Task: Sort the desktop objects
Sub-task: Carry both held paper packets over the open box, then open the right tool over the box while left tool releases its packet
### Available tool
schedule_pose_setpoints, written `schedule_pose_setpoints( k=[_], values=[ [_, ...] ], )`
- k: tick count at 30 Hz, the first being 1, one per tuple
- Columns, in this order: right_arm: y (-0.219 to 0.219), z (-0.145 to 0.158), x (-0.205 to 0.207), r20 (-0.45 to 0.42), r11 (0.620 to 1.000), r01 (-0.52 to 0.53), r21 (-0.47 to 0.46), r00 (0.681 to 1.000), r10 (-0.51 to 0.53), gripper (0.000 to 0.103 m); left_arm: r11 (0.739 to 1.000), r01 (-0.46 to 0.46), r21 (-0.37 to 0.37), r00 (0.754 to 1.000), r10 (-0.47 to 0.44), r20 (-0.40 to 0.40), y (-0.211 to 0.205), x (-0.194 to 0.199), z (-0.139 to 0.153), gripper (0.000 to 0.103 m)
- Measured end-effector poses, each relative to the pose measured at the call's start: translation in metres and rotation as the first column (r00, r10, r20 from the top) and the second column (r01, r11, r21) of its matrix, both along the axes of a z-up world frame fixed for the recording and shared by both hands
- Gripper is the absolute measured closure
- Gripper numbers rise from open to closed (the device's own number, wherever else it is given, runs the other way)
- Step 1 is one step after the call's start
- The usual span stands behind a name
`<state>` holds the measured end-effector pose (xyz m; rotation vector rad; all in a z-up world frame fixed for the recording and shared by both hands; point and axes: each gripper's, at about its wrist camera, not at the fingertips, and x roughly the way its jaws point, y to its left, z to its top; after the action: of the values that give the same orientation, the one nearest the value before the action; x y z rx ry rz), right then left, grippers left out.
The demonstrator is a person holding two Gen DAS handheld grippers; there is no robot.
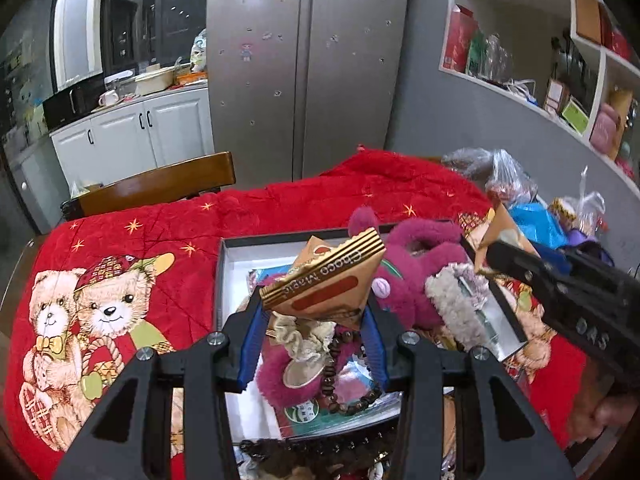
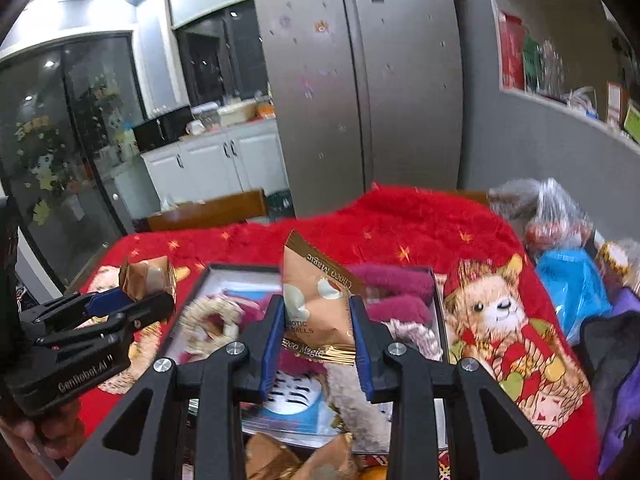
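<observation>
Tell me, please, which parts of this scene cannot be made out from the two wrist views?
- Box contents, left wrist view: hidden behind the left tool and its snack packet.
- Box's near edge, right wrist view: cut off behind the right tool and its own packet.
- Shelf items, right wrist view: blurred.
- Plastic bags, right wrist view: contents unreadable.

crowded box (image 1: 224, 280), bare red blanket (image 1: 160, 220) left

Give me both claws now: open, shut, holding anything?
Left claw: shut on a Choco Magic snack packet.
Right claw: shut on another Choco Magic packet.
</observation>
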<state>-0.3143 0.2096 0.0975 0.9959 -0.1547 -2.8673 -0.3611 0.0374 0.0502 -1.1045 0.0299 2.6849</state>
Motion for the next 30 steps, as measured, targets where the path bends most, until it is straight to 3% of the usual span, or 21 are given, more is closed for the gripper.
schedule_pose_setpoints(
  k=[13,27,28,29,30],
  values=[
    [0.019,-0.042,-0.025,0.138,0.999,0.054,-0.006,0.989,-0.053,0.071,0.997,0.076,-0.016,0.995,-0.075,0.06,0.021,-0.002,-0.027,0.059],
    [0.026,-0.048,-0.03,0.179,0.998,0.061,-0.027,0.982,-0.055,0.069,0.993,0.119,-0.011,0.988,-0.118,0.096,0.024,-0.004,-0.032,0.056],
    [0.027,-0.048,-0.031,0.185,0.998,0.06,-0.035,0.981,-0.052,0.068,0.992,0.124,-0.012,0.988,-0.122,0.095,0.024,-0.004,-0.031,0.054],
    [0.027,-0.047,-0.031,0.189,0.998,0.058,-0.036,0.981,-0.05,0.065,0.992,0.122,-0.018,0.988,-0.12,0.093,0.024,-0.003,-0.031,0.043],
    [0.026,-0.046,-0.031,0.189,0.998,0.053,-0.034,0.981,-0.046,0.056,0.993,0.119,-0.027,0.989,-0.116,0.091,0.025,-0.002,-0.03,0.026]
  ],
)
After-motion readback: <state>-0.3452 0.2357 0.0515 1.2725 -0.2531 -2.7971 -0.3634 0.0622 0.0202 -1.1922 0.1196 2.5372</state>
